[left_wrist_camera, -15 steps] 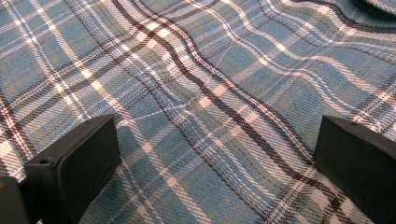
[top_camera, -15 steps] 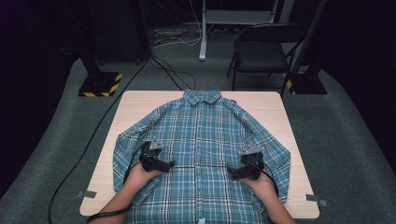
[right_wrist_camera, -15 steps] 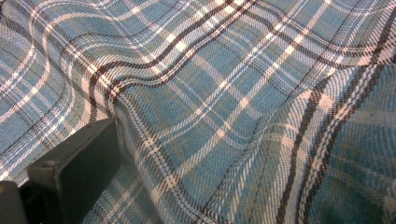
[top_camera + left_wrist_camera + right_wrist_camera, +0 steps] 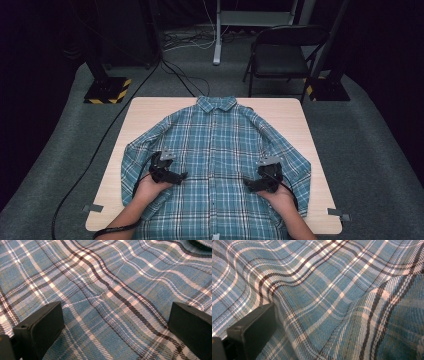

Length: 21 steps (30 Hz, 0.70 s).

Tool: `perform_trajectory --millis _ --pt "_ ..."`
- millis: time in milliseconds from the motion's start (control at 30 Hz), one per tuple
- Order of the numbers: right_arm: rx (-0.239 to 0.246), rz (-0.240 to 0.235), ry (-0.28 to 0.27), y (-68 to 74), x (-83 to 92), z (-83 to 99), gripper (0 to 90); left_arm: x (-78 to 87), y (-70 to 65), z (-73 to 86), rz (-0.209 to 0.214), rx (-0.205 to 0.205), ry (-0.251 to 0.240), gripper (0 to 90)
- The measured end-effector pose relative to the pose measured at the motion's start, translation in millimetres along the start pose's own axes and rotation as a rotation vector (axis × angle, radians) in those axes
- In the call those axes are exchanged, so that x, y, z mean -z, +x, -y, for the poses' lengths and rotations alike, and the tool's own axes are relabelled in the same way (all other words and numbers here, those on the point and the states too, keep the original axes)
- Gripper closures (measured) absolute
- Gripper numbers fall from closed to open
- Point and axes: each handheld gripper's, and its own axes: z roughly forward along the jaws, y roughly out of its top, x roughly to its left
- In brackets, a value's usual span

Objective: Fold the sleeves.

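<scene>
A blue plaid shirt (image 4: 220, 140) lies flat and buttoned on the light wooden table (image 4: 150, 107), collar at the far edge, sleeves angled down the sides. My left gripper (image 4: 181, 176) rests on the shirt's lower left front and points toward its middle. In the left gripper view its two black fingers (image 4: 42, 325) stand wide apart, open, with flat cloth (image 4: 112, 290) beneath them. My right gripper (image 4: 248, 185) rests on the lower right front and points inward. One black finger (image 4: 254, 325) of it lies against rippled cloth (image 4: 324, 295); a raised fold hides the other.
A dark folding chair (image 4: 280, 55) stands behind the table's far right corner. Two stand bases with yellow-black stripes (image 4: 107, 90) (image 4: 325, 90) flank the table. Cables (image 4: 100, 150) trail over the grey floor on the left. Tape tabs (image 4: 92, 207) (image 4: 340, 215) mark the near corners.
</scene>
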Motion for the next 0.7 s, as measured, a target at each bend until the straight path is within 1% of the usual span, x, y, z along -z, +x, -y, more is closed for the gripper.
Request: perform_trajectory --millis 367,467,567,633,700 --pt "0.000 0.000 0.000 0.0 0.0 0.0 0.0 1.0 0.2 0.7 0.008 -0.002 0.001 0.1" --pt "0.000 0.000 0.000 0.0 0.0 0.0 0.0 1.3 0.3 -0.1 0.010 -0.003 0.008 0.2" --pt "0.000 0.000 0.000 0.0 0.0 0.0 0.0 3.1 1.2 -1.0 0.016 -0.002 0.017 2.3" --pt "0.000 0.000 0.000 0.0 0.0 0.0 0.0 5.4 1.6 -1.9 0.027 0.003 0.022 4.1" --pt "0.000 0.000 0.000 0.0 0.0 0.0 0.0 7.8 1.5 -2.5 0.032 0.006 0.019 5.1"
